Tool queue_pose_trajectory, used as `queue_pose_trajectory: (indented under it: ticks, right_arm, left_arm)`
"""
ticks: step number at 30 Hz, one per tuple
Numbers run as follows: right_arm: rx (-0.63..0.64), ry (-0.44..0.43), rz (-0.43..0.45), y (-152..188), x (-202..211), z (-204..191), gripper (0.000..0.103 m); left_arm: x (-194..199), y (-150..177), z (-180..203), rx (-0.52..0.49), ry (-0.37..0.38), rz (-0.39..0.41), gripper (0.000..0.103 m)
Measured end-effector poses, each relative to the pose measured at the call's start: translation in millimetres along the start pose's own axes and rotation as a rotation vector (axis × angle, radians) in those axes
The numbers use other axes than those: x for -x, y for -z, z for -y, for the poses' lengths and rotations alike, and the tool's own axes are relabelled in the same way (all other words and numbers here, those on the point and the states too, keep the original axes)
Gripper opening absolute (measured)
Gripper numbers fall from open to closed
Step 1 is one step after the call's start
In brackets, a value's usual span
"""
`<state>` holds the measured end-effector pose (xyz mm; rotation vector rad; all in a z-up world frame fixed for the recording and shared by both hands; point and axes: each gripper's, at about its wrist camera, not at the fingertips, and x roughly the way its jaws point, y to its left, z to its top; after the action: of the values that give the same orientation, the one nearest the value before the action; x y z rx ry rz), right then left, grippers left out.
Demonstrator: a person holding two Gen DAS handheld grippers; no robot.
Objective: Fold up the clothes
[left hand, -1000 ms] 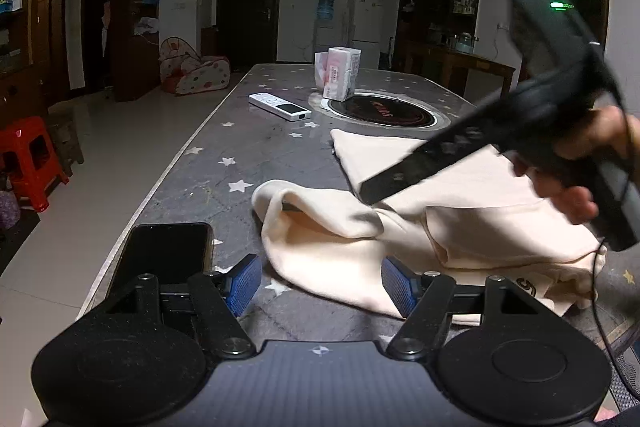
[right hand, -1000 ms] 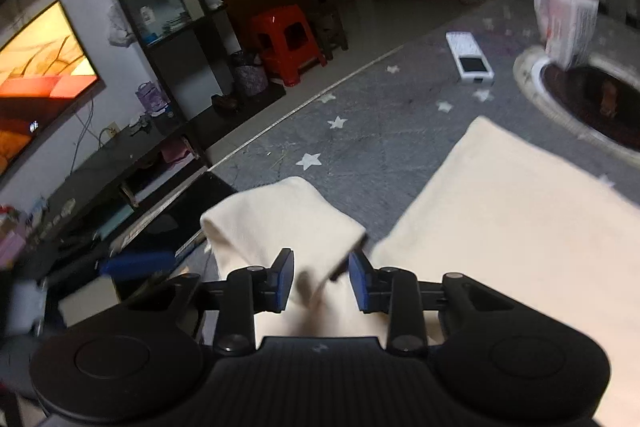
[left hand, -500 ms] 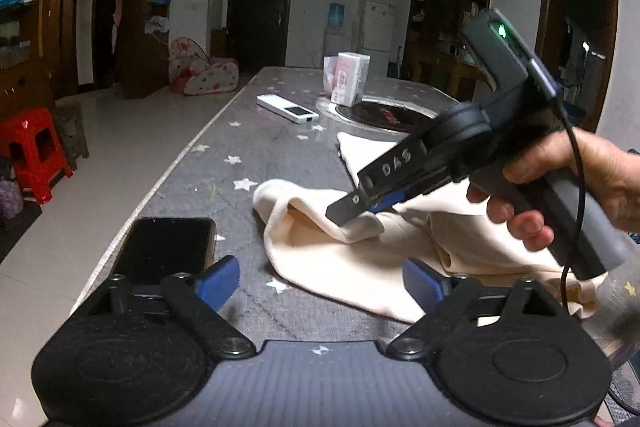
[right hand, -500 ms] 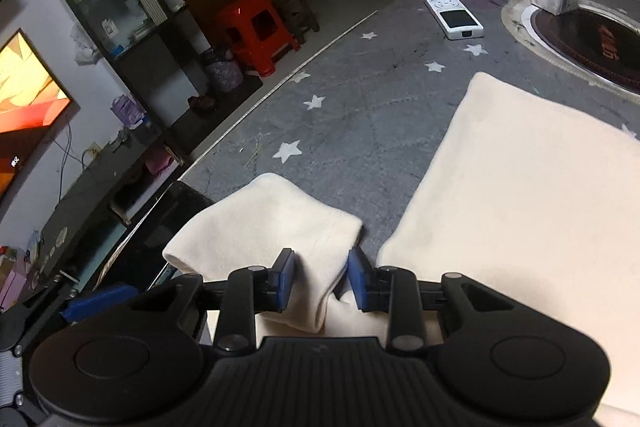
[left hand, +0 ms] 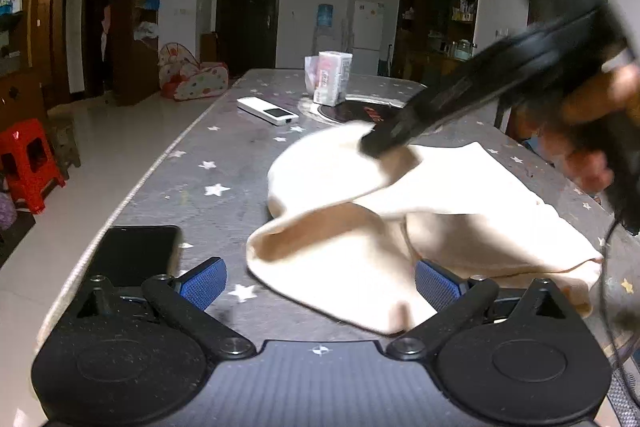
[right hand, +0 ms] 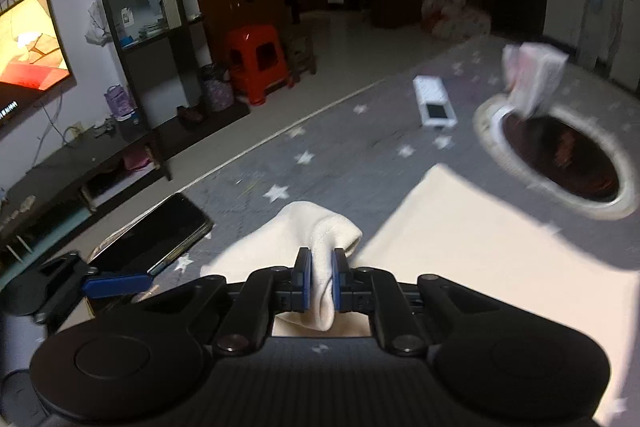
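A cream garment (left hand: 460, 223) lies on the grey star-patterned table (left hand: 224, 167). My right gripper (right hand: 319, 277) is shut on the garment's sleeve (right hand: 320, 239), whose cuff sticks out past the blue pads. In the left wrist view the right gripper (left hand: 374, 147) holds that sleeve lifted above the cloth, with a hand behind it. My left gripper (left hand: 318, 281) stands open and low at the table's near edge; the garment's near fold lies between its fingers, untouched. The garment's body (right hand: 500, 267) spreads flat to the right.
A black phone (left hand: 132, 253) lies by the left finger at the table edge. Farther back sit a white remote (left hand: 267, 111), a tissue pack (left hand: 330, 77) and a round inset hob (right hand: 560, 159). A red stool (right hand: 258, 63) stands on the floor left.
My right gripper has shut on the sleeve and lifted it up and toward the garment's body. The left gripper has opened wider and stayed near the table edge.
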<state>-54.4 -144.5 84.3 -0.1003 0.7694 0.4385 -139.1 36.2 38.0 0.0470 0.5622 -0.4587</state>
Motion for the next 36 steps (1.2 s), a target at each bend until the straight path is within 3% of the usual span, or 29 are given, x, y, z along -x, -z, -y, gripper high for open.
queue_pose_trajectory:
  ticks: [9,15,17,22,27,29,36]
  right_arm:
    - [0.105,0.130,0.078,-9.4,75.6,12.0,0.009]
    - [0.095,0.214,0.115,1.8,117.3,27.6,0.009]
    - [0.072,0.248,0.115,11.6,127.2,35.3,0.009]
    - [-0.051,0.294,0.041,52.6,128.4,58.8,0.009]
    - [-0.175,0.289,-0.057,104.3,100.5,78.2,0.011]
    - [-0.202,0.285,-0.078,120.0,94.3,80.8,0.014]
    - [-0.232,0.304,-0.030,131.7,117.1,87.8,0.015]
  left_arm:
    - [-25.1,1.5,26.6,-0.073,-0.019,-0.049,0.094]
    - [-32.6,4.8,30.8,-0.113,-0.034,-0.073,0.071]
    - [-31.3,5.8,33.6,-0.144,-0.037,-0.062,0.059]
    - [-27.1,9.1,41.2,-0.222,-0.054,-0.040,0.045]
    - [-26.8,9.7,40.1,-0.246,-0.056,-0.056,0.047]
    - [-23.3,6.5,34.2,-0.247,-0.023,-0.075,0.049]
    - [-5.1,-15.0,9.0,-0.214,0.111,-0.115,0.052]
